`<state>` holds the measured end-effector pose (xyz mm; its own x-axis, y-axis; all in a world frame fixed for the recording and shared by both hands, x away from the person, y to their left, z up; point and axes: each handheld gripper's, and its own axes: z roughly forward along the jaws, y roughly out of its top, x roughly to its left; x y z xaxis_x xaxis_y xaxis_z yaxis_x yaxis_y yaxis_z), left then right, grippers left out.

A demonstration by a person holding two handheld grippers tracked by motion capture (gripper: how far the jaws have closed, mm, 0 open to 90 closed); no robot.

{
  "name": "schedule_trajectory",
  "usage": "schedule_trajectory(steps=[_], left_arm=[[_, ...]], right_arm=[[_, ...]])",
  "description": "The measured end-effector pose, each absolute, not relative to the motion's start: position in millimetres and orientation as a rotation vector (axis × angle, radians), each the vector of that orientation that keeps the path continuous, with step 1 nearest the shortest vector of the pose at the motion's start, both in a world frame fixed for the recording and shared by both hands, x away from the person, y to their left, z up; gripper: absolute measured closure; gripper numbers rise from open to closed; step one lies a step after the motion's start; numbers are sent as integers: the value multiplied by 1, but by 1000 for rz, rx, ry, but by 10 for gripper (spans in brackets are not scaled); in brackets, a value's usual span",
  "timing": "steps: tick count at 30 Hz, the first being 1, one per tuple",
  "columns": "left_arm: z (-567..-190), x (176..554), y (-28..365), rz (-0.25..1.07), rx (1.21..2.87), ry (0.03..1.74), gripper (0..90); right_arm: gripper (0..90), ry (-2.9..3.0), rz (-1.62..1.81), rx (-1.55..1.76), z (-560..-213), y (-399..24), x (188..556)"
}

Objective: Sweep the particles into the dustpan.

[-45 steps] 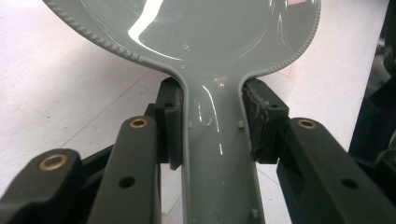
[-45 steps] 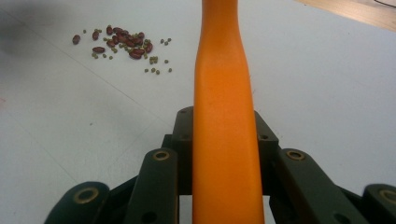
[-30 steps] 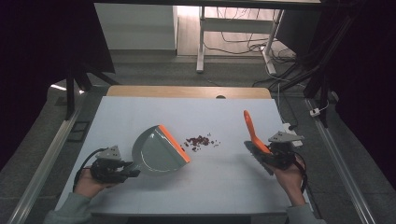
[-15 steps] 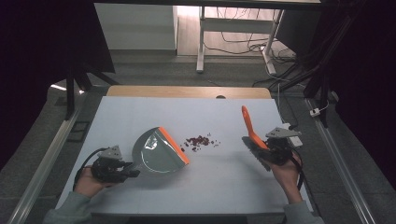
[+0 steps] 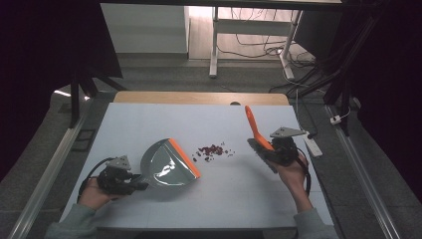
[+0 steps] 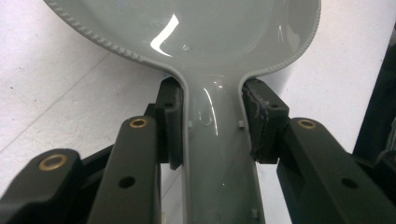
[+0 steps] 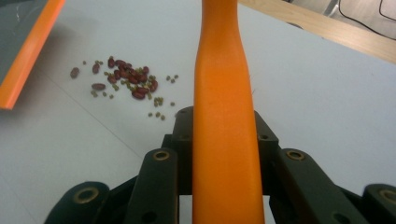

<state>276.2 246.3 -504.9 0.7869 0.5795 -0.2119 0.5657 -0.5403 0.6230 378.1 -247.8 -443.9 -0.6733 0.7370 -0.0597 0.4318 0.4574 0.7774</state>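
Note:
A grey dustpan (image 5: 166, 164) with an orange front lip (image 5: 184, 158) rests on the white table (image 5: 149, 119), mouth toward the right. My left gripper (image 5: 139, 183) is shut on its handle; in the left gripper view the pads (image 6: 170, 123) press both sides of the dustpan's neck (image 6: 212, 140). A small pile of red and green beans (image 5: 213, 151) lies just right of the lip. Right of the beans, my right gripper (image 5: 266, 149) is shut on an orange brush (image 5: 254, 127), handle pointing up and away. The right gripper view shows the brush handle (image 7: 224, 93), beans (image 7: 126, 77) and lip (image 7: 28, 51).
A wooden strip (image 5: 199, 97) runs along the table's far edge. A white power strip (image 5: 313, 146) lies off the table's right side. Metal rails flank the table, and cables and a desk frame (image 5: 214, 45) stand beyond on the floor.
My right gripper has carried the brush a little to the left, closer to the beans. The left gripper and the dustpan have stayed put.

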Motion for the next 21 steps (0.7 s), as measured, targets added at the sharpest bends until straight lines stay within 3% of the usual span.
schedule_trajectory(steps=[21], left_arm=[[-509, 288, 238, -24, 2311, 828, 616]], right_arm=[[708, 2375, 1045, 958, -452, -207, 412]])
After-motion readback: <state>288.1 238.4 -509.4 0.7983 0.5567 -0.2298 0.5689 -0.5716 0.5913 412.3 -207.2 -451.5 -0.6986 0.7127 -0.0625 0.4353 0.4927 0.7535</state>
